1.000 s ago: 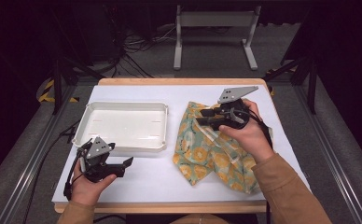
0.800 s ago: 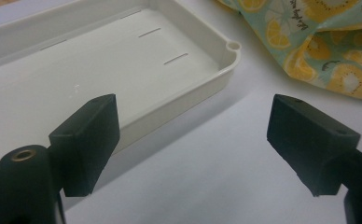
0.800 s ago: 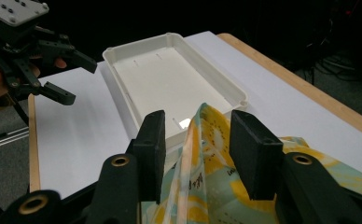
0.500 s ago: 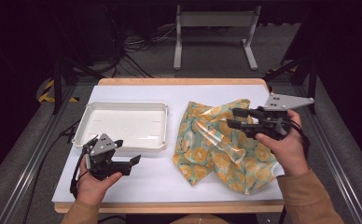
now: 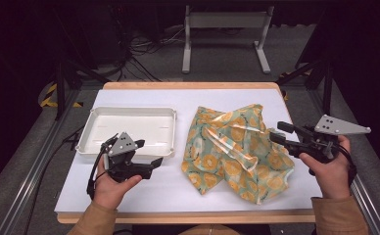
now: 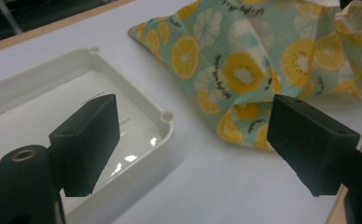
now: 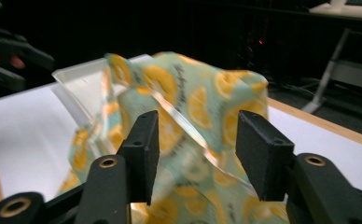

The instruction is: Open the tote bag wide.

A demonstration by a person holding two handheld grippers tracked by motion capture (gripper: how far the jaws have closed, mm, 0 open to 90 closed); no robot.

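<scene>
A crumpled teal cloth printed with orange citrus slices lies on the right half of the white table, one fold raised along its middle. My right gripper is at the cloth's right edge, open and pointing left. Through its jaws in the right gripper view I see the raised cloth just ahead; nothing is clamped. My left gripper is open near the table's front, between the tray and the cloth. Its own view shows the cloth ahead at the right.
An empty white tray sits on the left half of the table, its near corner just ahead of my left jaws. Bare white tabletop runs along the front edge. A metal stand and cables are on the floor beyond.
My right gripper has moved from over the cloth's upper left part to its right edge, and the cloth now lies spread wider to the right. My left gripper has shifted slightly right.
</scene>
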